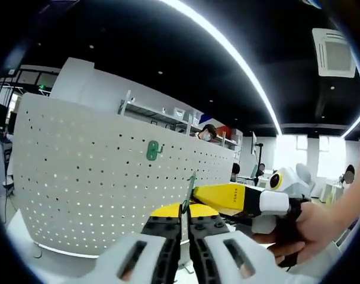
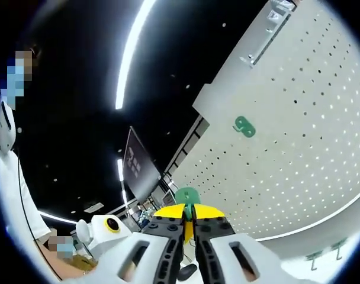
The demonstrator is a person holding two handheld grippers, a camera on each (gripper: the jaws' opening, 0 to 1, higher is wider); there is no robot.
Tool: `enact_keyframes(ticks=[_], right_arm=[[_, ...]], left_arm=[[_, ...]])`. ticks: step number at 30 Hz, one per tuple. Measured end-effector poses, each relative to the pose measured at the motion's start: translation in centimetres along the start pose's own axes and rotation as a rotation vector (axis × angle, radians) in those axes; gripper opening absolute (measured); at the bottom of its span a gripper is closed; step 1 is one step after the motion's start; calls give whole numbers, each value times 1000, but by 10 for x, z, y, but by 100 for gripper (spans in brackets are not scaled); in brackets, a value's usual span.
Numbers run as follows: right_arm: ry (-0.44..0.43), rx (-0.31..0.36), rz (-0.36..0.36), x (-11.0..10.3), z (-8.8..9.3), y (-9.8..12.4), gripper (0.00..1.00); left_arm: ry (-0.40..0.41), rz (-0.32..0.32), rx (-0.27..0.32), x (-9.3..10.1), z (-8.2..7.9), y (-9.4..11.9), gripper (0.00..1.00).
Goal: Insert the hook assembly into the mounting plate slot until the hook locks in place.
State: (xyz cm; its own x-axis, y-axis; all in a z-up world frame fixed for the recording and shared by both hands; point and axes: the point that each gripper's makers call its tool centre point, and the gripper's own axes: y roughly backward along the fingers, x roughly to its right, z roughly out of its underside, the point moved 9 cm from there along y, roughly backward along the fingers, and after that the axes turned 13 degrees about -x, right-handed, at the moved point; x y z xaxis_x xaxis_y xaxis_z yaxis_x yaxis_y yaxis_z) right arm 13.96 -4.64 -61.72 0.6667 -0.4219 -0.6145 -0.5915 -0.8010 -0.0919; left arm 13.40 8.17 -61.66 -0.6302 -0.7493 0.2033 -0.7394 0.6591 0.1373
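Note:
The white perforated mounting plate (image 1: 91,177) stands upright ahead, and one green hook (image 1: 153,150) hangs on it. My left gripper (image 1: 185,208) is shut on a second green hook piece (image 1: 190,188), seen edge-on between its yellow tips, short of the plate. The right gripper (image 1: 199,194) comes in from the right, held by a hand (image 1: 304,234), with its yellow tips meeting the same piece. In the right gripper view the plate (image 2: 298,148) fills the right side with the mounted hook (image 2: 244,126), and my right gripper (image 2: 189,212) is shut with the green piece (image 2: 187,195) at its tips.
A shelf rack (image 1: 168,115) and seated people stand behind the plate. The left gripper's white body (image 2: 103,231) sits at lower left in the right gripper view, next to a person in white (image 2: 14,177). Small green parts (image 2: 322,253) lie below the plate's edge.

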Motion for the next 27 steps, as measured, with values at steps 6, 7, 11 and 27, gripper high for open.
enact_keyframes(ticks=[6, 7, 11, 27], right_arm=[[-56, 17, -8, 3, 2, 1, 2], [-53, 17, -8, 3, 2, 1, 2], [-55, 10, -6, 3, 1, 2, 2], [-56, 8, 7, 5, 4, 5, 0]], left_arm=[[-5, -2, -5, 1, 1, -1, 1], [-2, -1, -6, 1, 1, -1, 1], [-2, -1, -8, 1, 2, -2, 1], [-7, 15, -23, 2, 5, -2, 2]])
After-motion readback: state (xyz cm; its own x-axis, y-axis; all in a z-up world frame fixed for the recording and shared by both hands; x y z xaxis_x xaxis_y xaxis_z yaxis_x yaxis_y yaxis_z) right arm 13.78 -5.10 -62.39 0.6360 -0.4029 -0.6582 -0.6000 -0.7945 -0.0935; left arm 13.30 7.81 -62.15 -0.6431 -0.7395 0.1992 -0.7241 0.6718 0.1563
